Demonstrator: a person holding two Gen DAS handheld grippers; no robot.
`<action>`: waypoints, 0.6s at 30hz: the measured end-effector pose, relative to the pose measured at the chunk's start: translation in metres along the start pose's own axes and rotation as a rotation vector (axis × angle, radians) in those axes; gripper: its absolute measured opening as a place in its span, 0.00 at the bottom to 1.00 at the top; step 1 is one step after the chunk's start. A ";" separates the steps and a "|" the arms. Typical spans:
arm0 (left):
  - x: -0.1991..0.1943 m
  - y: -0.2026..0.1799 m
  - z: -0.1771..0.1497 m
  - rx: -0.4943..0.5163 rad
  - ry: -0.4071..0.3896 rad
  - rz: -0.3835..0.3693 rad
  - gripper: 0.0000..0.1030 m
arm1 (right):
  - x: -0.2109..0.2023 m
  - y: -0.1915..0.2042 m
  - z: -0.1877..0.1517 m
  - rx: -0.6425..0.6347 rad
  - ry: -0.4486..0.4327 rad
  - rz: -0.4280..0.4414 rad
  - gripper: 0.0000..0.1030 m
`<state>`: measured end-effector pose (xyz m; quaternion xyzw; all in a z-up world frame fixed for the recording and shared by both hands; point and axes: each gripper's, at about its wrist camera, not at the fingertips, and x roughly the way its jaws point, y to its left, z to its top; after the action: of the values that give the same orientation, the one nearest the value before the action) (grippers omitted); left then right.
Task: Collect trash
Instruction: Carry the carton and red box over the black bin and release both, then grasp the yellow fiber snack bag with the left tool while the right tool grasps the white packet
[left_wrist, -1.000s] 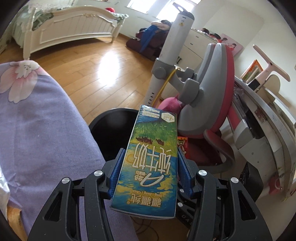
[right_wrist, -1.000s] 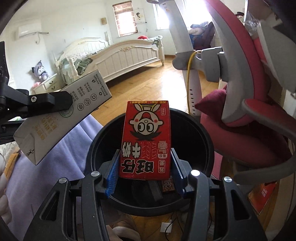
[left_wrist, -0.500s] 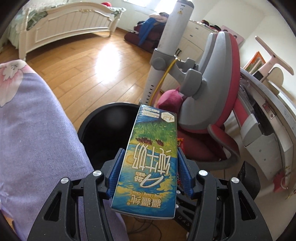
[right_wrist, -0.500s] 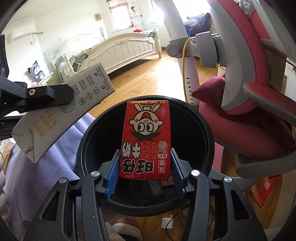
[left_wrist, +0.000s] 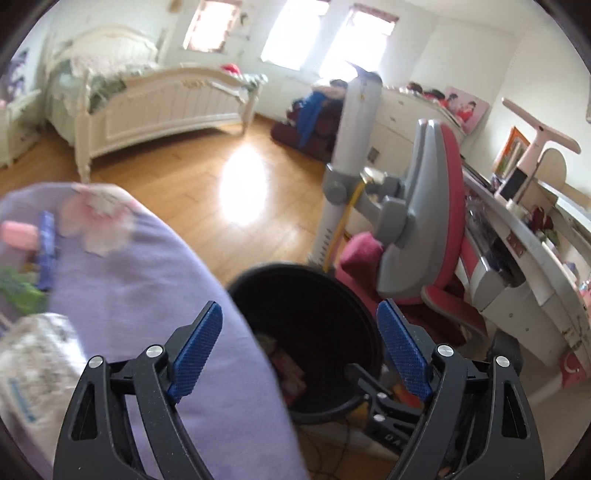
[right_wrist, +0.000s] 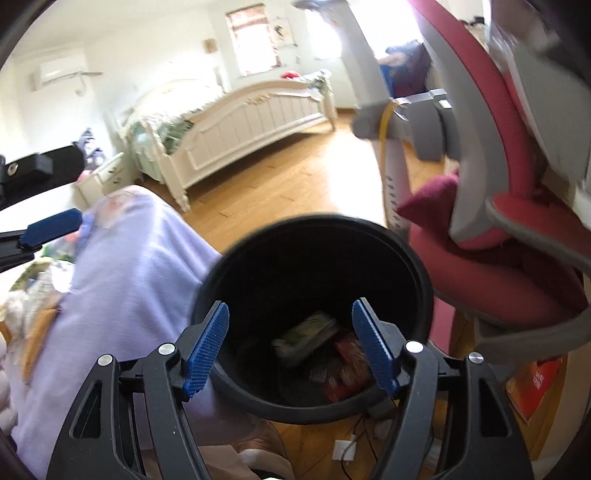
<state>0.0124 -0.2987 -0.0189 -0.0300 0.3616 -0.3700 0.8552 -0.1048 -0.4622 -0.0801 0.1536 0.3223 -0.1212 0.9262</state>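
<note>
The black trash bin (right_wrist: 421, 266) stands on the floor between the purple-covered bed and the pink chair. At its bottom lie a blue-green milk carton (right_wrist: 306, 332) and a red milk carton (right_wrist: 347, 358). My right gripper (right_wrist: 290, 306) hangs over the bin's near rim, its jaws opening with nothing between them. My left gripper (left_wrist: 299, 306) is above the bed's edge and the bin (left_wrist: 258, 273), jaws also opening and empty. One of its blue pads (right_wrist: 51, 227) shows at the left of the right wrist view.
On the purple bed cover (left_wrist: 147, 277) lie a pink item (left_wrist: 18, 230), a blue item (left_wrist: 46, 251), a green wrapper (left_wrist: 18, 295) and a white crumpled bag (left_wrist: 33, 354). A pink-grey chair (left_wrist: 436, 206), a fan post (left_wrist: 351, 147) and a desk (left_wrist: 535, 258) crowd the bin's right.
Both grippers have opened and let go of their cartons, which now lie in the bin. The left gripper has risen and drawn back toward the bed.
</note>
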 end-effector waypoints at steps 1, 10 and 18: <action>-0.016 0.006 0.001 -0.004 -0.038 0.032 0.89 | -0.003 0.005 0.003 -0.014 -0.007 0.017 0.67; -0.153 0.093 -0.010 -0.065 -0.263 0.366 0.95 | -0.020 0.092 0.037 -0.235 -0.017 0.235 0.78; -0.213 0.180 -0.053 -0.070 -0.169 0.526 0.95 | 0.003 0.188 0.057 -0.442 0.166 0.470 0.78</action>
<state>-0.0105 -0.0176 0.0120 0.0044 0.2972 -0.1187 0.9474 -0.0096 -0.3101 -0.0009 0.0284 0.3708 0.1816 0.9103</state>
